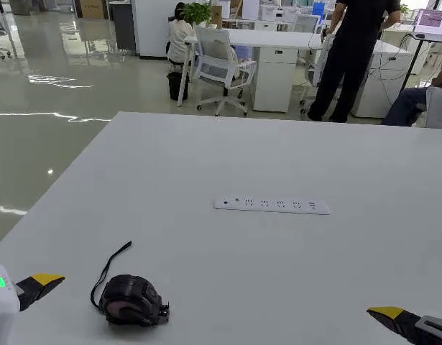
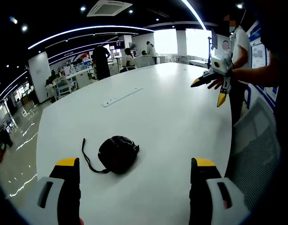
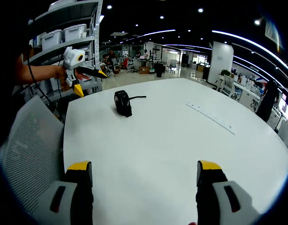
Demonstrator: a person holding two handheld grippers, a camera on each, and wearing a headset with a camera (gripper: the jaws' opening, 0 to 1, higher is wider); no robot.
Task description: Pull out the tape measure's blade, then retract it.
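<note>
While left gripper (image 2: 136, 162) and right gripper (image 3: 144, 164) hover at the near table (image 1: 278, 158) edge, both pairs of jaws spread wide, empty, black tape measure (image 1: 131, 300) lying near the left one, power strip (image 1: 271, 205) farther back

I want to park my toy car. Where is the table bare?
Bare between the tape measure and the power strip, on the far table beyond the strip, and right of the tape measure. Busiest around its strap.
</note>
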